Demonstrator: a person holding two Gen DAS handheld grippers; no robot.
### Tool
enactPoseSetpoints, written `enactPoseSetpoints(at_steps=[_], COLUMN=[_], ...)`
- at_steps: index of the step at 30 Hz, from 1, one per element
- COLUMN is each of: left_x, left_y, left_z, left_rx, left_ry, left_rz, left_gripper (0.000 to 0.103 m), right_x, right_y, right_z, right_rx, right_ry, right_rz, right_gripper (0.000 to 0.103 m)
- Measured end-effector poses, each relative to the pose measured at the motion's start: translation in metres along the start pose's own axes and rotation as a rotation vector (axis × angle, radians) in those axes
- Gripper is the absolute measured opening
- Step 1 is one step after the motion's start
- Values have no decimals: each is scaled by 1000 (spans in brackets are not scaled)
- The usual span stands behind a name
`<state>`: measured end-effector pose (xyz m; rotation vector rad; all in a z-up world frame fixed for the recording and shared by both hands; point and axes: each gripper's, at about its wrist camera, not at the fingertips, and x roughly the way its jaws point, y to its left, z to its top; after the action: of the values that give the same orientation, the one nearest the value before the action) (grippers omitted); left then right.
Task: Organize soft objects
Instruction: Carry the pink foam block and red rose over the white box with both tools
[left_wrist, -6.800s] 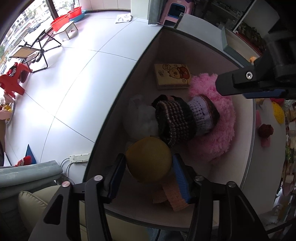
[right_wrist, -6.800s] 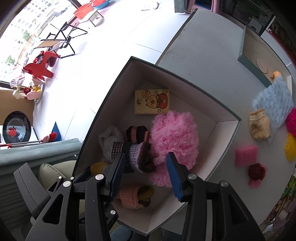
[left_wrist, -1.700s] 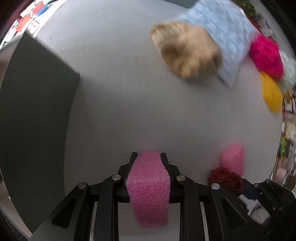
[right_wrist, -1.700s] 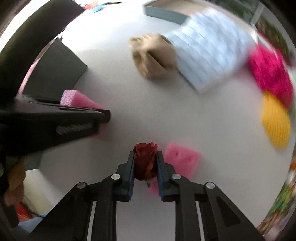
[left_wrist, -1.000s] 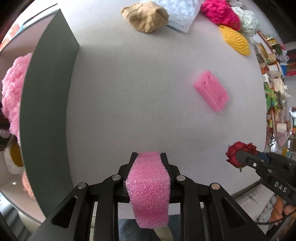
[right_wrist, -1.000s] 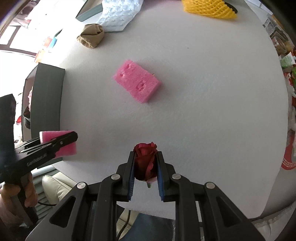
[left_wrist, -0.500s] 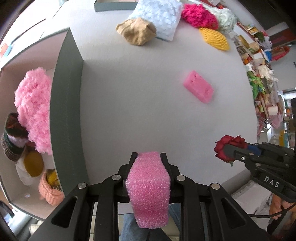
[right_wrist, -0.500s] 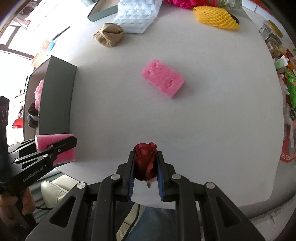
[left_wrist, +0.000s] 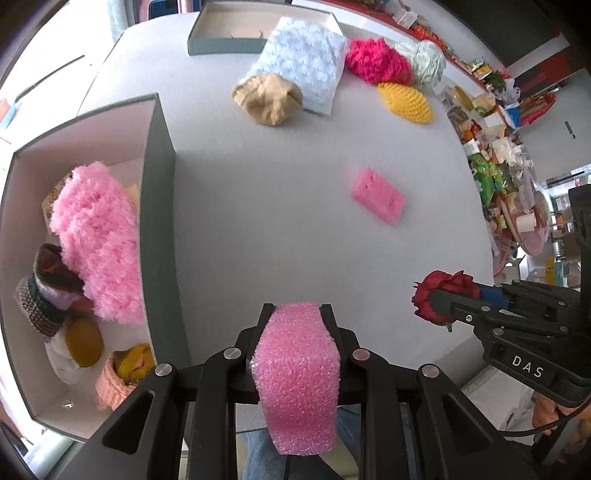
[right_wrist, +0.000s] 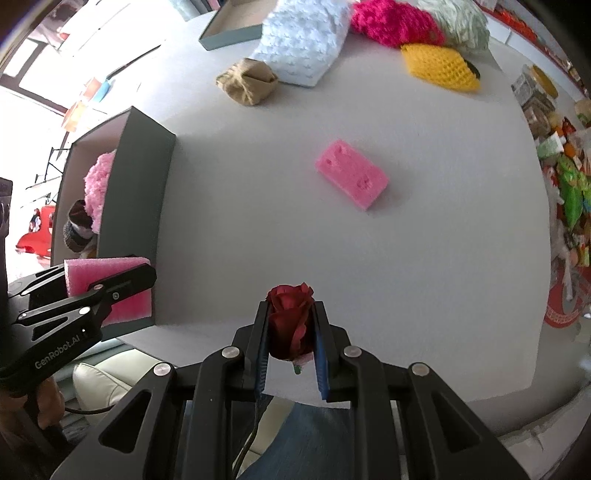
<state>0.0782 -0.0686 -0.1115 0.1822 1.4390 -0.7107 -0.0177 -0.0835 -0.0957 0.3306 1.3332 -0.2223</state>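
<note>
With both loads lifted clear of the worktop (right_wrist: 406, 258), the box (left_wrist: 157, 221) sits off to the left: the left gripper (left_wrist: 297, 325), jaws pinching pink foam (left_wrist: 297, 376), is nearer; the right gripper (right_wrist: 290, 321) pinches a red rose (right_wrist: 290, 317).

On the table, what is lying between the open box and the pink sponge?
Nothing: between the open box and the pink sponge there is only bare grey table. The right wrist view shows this clearly, and the left wrist view agrees.
</note>
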Motion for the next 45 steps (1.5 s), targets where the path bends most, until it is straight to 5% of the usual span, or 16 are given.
enactPoseSetpoints(at_steps=[19,45], left_x=[-43,-95], left_y=[44,153], left_z=[-6,-60], left_rx=[-114,-456], left_ry=[-131,-240], left_rz=[-12,124], left_gripper=[24,24], right_x=[-20,-20], right_y=[71,195], right_z=[29,52], right_rx=[-196,-497], right_ry=[-33,-26], right_rz=[-36,3], right_gripper=[23,23])
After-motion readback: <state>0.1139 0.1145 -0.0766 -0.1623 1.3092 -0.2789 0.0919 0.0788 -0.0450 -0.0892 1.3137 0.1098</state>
